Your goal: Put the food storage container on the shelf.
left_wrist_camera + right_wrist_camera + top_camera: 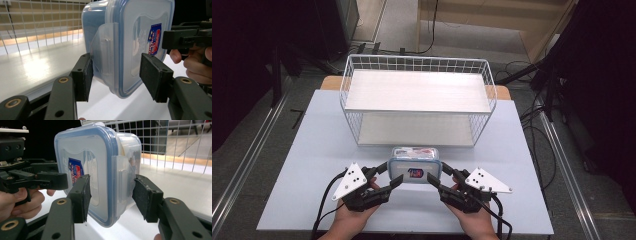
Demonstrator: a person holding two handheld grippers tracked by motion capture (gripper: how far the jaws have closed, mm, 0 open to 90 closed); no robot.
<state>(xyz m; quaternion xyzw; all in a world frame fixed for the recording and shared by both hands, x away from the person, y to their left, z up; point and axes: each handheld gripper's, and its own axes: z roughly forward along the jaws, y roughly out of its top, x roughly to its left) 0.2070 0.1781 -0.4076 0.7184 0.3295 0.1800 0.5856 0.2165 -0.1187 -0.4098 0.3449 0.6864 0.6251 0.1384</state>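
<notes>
Reaching both tongs, left (388, 176) and right (438, 176), apart around my clear blue-rimmed plastic box (414, 165), so I can lift it evenly.

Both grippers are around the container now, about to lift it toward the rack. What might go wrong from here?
1. The jaws of the left gripper and right gripper straddle the container at its side latches, with gaps showing, so it may slip or a latch may pop open.
2. The wire rack stands close behind; the container might catch its front edge.
3. Uneven lifting could tilt it.
</notes>
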